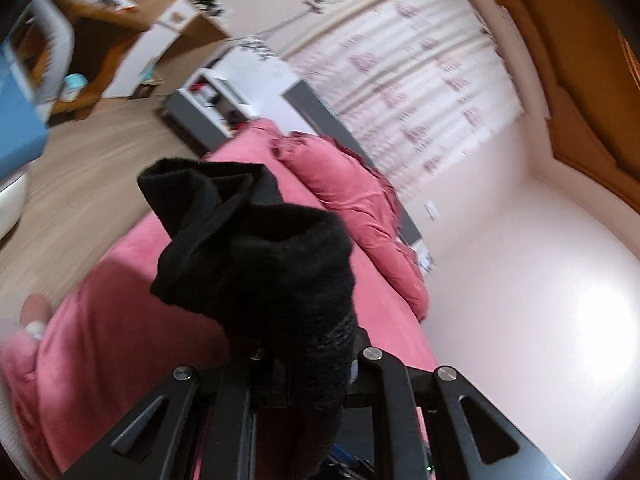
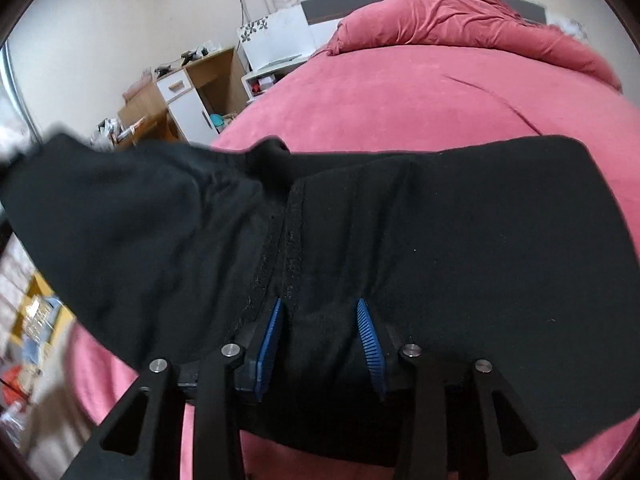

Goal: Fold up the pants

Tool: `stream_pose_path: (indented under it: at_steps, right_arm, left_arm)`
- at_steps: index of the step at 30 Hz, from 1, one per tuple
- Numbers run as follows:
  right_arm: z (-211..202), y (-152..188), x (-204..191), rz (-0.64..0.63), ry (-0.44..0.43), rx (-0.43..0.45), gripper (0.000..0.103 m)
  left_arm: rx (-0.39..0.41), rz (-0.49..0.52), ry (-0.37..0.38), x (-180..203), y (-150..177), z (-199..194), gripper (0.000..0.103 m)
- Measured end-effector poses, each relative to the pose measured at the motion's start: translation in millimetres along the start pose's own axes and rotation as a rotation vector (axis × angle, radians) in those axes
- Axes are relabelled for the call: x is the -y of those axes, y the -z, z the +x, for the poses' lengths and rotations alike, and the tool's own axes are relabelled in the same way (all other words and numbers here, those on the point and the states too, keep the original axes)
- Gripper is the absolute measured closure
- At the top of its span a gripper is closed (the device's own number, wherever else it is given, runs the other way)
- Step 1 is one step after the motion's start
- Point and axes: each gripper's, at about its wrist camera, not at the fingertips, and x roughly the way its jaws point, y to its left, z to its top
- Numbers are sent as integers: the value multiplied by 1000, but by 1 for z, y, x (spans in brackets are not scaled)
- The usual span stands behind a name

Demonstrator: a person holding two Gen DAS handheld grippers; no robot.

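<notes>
The black pants (image 2: 400, 240) lie spread across the pink bed cover (image 2: 400, 92), one end raised off the bed toward the left of the right wrist view. In the left wrist view a bunched fold of the same pants (image 1: 256, 256) stands up out of the left gripper (image 1: 288, 360); its jaws are pressed nearly together and pinch the fabric, which hides the fingertips. The right gripper (image 2: 320, 320) is set down over the garment beside a stitched seam — its blue ribbed pads (image 2: 370, 344) stand partly spread with a ridge of cloth between them, and whether they press on it cannot be told. Beyond the pants, a rumpled pink duvet (image 2: 460, 20) is heaped at the head of the bed. An open white bedside shelf (image 2: 264, 76) holds small items, too small to identify. A wooden desk (image 2: 200, 80) stands against the wall.
</notes>
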Motion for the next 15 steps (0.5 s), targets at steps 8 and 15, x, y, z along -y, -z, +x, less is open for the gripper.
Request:
stream_pose_path:
  at_steps: [8, 15]
  right_arm:
    - [-20, -6, 29, 130, -88, 15, 60]
    - [-57, -5, 78, 180, 10, 0, 58]
  left_arm:
    - [-85, 190, 103, 71, 14, 32, 89]
    - [-165, 316, 172, 114, 39, 63, 89]
